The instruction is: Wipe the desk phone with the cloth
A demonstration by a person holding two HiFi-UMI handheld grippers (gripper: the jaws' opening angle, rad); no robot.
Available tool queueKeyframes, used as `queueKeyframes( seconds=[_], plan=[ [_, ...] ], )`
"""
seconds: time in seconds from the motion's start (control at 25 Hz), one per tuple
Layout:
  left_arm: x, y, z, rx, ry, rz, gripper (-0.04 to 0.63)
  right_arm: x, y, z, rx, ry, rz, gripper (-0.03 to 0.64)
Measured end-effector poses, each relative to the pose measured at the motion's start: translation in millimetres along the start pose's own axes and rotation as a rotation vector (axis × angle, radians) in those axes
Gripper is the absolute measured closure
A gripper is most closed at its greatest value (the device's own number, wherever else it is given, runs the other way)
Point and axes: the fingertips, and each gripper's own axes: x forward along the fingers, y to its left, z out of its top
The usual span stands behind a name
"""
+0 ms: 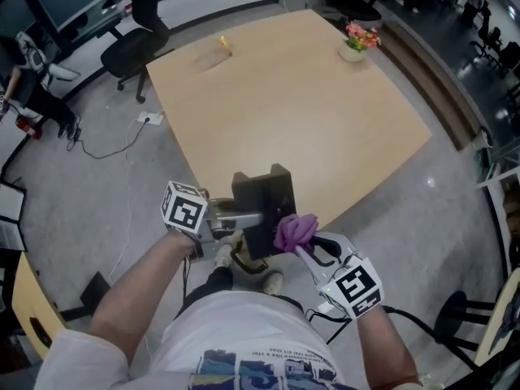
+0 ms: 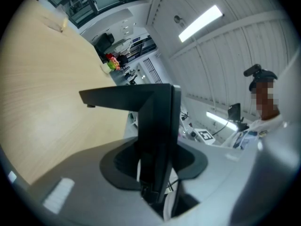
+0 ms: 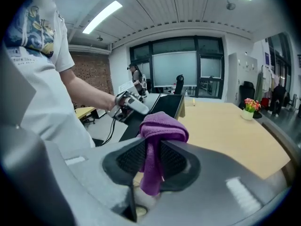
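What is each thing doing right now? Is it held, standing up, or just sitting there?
Black desk phone: clamped in the left gripper, at the near edge of the light wooden table.
Purple cloth: bunched, pinched in the right gripper, beside the phone.
Small white flower pot: upright at the table's far side.

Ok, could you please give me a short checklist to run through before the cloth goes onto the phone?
1. Grip on the cloth: ok, it is pinched between the jaws of the right gripper.
2. Hold on the desk phone: ok, the left gripper is clamped on it.
3. Free cloth for wiping: ok, a bunch bulges out past the jaws.
4. Contact between cloth and desk phone: cannot tell; they sit side by side in the head view.
5. Support from the table: cannot tell; the desk phone is at its near edge.
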Motion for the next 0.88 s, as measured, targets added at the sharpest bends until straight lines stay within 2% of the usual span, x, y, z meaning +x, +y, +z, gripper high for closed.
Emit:
queueKeyframes(
  seconds=[0.2, 0.32, 0.52, 0.64, 0.88],
  plan=[
    [-3.2, -0.7, 7.6, 0.015, 0.004, -0.010, 0.416, -10.1, 9.5, -23.7, 0.020, 0.048, 0.035, 0.528],
    [-1.4, -2.2, 4.8, 0.028, 0.033, -0.018, 0.416, -19.6, -4.2, 3.3, 0.003, -0.012, 0.011, 0.528],
    [8.4, -6.1, -2.8, 0.031, 0.065, -0.041, 0.416, -28.3, -42.3, 77.7, -0.056, -0.163, -0.066, 0.528],
    [13.8, -12.2, -5.1, 0.032, 0.085, -0.052, 0.416, -22.7, -62.1, 110.2, -0.088, -0.207, -0.097, 0.528],
    [17.6, -21.2, -5.1, 0.046, 0.093, -0.086, 0.416, -3.9, -62.1, 101.9, -0.078, -0.184, -0.070, 0.529]
  ],
)
